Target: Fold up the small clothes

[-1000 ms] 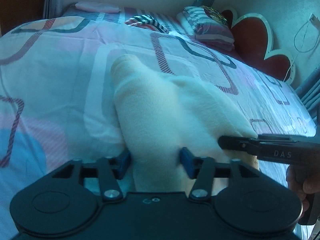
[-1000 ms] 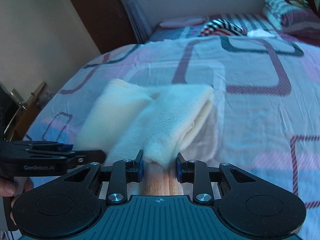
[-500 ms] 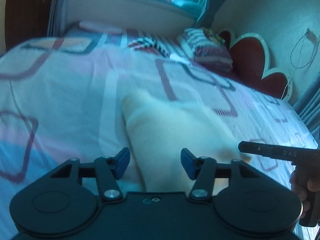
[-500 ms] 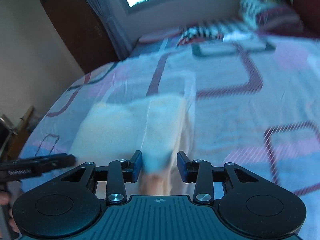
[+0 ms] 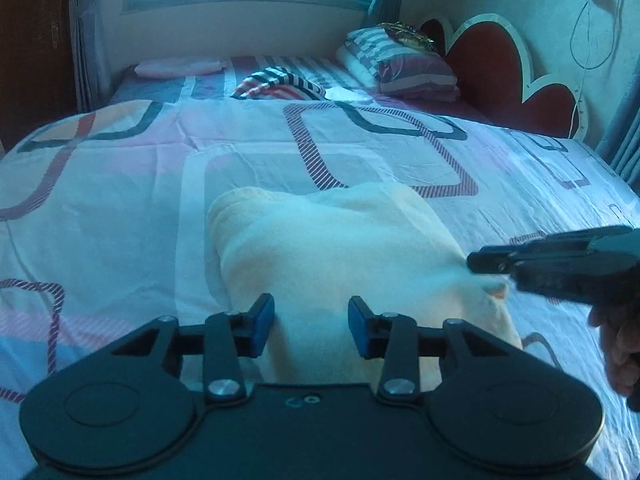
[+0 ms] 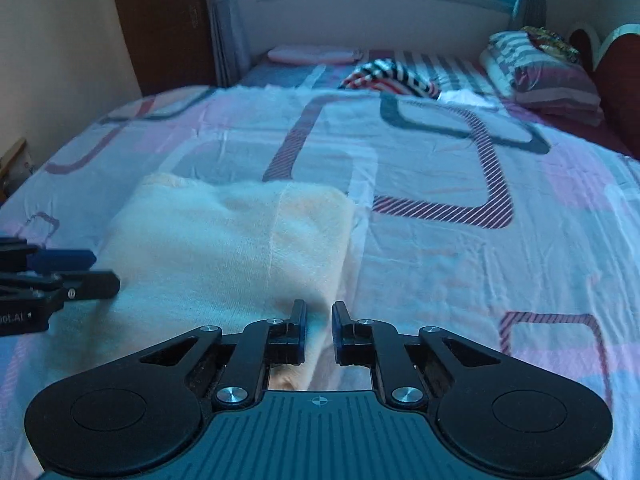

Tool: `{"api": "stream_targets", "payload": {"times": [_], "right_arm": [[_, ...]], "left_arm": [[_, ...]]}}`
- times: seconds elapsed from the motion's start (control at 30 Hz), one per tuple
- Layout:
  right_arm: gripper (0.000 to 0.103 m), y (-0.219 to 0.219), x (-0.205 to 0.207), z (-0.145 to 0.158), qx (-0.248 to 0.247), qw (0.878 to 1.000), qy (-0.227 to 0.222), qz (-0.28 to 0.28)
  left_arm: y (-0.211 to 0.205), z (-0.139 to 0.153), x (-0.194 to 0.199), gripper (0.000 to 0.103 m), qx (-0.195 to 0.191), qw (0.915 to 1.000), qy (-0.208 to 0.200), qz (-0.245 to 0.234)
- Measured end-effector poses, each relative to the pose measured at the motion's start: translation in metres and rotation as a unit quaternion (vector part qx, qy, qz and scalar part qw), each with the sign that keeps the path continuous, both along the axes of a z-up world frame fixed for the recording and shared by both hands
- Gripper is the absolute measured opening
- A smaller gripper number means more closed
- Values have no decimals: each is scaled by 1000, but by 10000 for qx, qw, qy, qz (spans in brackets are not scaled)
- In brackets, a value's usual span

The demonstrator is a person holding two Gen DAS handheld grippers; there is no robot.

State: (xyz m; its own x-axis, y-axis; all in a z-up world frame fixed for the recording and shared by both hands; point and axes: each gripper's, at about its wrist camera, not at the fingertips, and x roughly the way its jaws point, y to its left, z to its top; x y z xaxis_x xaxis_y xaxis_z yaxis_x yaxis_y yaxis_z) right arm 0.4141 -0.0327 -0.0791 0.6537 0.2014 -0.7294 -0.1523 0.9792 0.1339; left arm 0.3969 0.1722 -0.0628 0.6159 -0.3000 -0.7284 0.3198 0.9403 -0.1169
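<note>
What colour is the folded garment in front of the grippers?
Cream, plain with no print: the folded garment on the patterned bedspread. Clearest in the right wrist view.

1 cream garment (image 5: 336, 256), 2 grippers, 1 striped cloth (image 5: 280, 85), 1 pink pillow (image 5: 178, 67), 1 folded-bedding stack (image 5: 400, 66).

The folded garment (image 5: 340, 256) lies on the bed (image 5: 120, 208) directly ahead of the left gripper (image 5: 311, 326), with the right gripper (image 6: 319, 330) at its right edge; pillows (image 5: 400, 68) sit far beyond, against the headboard (image 5: 504, 68)
</note>
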Motion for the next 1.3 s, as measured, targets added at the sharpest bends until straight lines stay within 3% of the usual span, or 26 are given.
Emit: {"api": "stream_targets", "payload": {"times": [0.1,0.23,0.43,0.87,1.13,1.3], "right_arm": [[12,5,-35,13,137,9995,-97,284],[12,22,-68,0,-25,9976,109,678],[12,17,-70,-25,-128,9983,501,281],[12,9,-72,-31,-127,9980,502,372],[12,10,-69,-22,-145,9972,618,395],[12,-5,-115,0,186,9984,252,470]], "left_arm": [[8,-1,-28,40,-90,9999,21,110],[6,-14,-57,39,-9,9996,155,224],[3,-23,-78,40,45,9988,308,373],[0,-27,-107,44,173,9966,403,700],[-14,-19,-121,39,453,9941,362,921],[-25,2,-159,41,468,9942,78,969]]}}
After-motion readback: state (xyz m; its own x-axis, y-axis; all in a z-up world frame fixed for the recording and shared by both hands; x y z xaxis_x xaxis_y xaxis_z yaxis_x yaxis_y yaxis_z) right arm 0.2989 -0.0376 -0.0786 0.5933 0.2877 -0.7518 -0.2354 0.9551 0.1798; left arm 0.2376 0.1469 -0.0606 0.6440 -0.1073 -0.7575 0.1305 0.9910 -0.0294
